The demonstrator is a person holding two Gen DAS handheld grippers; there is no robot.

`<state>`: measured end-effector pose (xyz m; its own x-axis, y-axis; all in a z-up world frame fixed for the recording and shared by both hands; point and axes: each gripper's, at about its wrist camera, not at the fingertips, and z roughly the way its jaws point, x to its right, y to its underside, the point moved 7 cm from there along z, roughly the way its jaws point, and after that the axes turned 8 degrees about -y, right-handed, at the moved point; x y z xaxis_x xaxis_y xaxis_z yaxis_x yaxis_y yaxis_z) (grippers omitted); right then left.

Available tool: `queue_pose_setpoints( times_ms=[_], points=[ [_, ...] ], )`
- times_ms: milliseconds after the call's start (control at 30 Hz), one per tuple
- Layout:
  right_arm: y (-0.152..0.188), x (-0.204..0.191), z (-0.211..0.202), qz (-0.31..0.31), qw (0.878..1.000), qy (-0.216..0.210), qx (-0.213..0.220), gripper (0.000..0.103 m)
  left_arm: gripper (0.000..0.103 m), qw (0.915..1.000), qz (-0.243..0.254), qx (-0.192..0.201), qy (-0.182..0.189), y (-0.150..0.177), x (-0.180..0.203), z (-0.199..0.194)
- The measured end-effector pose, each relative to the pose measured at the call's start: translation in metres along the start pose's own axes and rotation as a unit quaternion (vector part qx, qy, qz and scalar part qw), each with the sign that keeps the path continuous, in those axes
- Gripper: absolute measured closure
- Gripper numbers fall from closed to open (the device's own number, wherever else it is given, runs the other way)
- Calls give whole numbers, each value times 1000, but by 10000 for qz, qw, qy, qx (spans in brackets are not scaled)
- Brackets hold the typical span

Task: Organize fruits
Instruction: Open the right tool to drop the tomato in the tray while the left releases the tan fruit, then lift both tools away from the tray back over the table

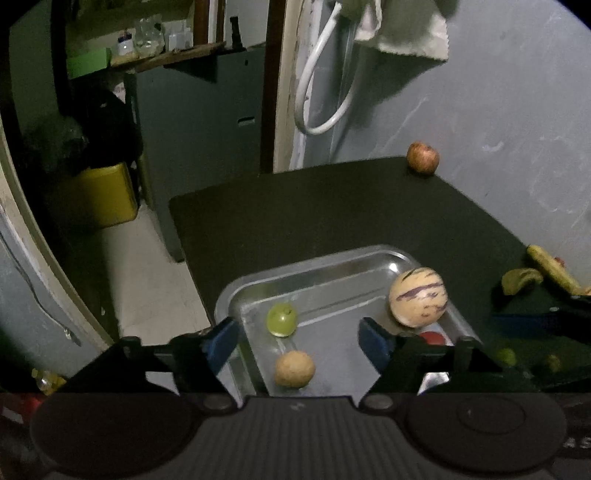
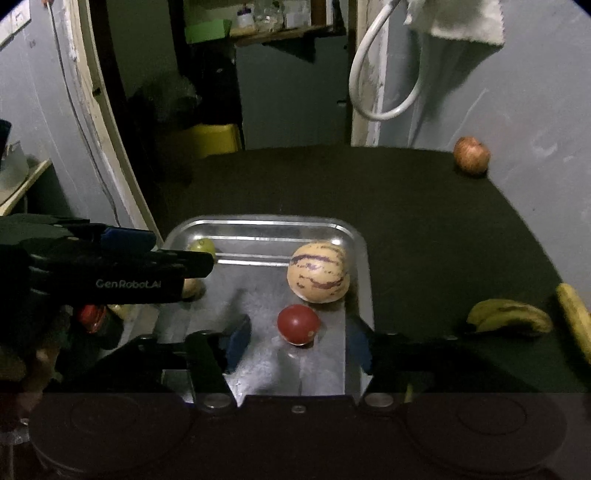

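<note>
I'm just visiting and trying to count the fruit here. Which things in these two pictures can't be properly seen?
- Red fruit: left wrist view, mostly hidden behind the left gripper's finger.
- Tan round fruit: right wrist view, largely covered by the left gripper's body.
- Bananas: left wrist view, cut off by the right edge.
- Small greenish spots: left wrist view, too dark and small to identify.
- Shelf items: right wrist view, blurred, unidentifiable.
</note>
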<state>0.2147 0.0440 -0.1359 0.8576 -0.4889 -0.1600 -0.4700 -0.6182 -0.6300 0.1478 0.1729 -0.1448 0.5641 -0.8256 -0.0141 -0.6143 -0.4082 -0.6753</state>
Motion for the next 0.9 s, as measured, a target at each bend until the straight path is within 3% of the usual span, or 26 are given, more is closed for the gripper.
queue_pose_setpoints(
  times_ms=[67,133,267,533,900],
  points=[
    [-2,1,-13,35,9999,37,105,27,19,10000,-13,62,35,-4,1,-8],
    [-3,1,-28,76,9997,85,218,20,7,9999,-10,105,27,-6,3,-16],
    [-3,4,-63,200,9981,273,522,5,2,9997,63,207,117,-8,10,-34],
    [30,22,-124,605,9927,699,779,1,1,9986,161,191,467,-1,32,-64],
    [86,50,-189,1228,9800,1149,1064,1,1,9894,964,378,1015,13,94,-110]
  ],
)
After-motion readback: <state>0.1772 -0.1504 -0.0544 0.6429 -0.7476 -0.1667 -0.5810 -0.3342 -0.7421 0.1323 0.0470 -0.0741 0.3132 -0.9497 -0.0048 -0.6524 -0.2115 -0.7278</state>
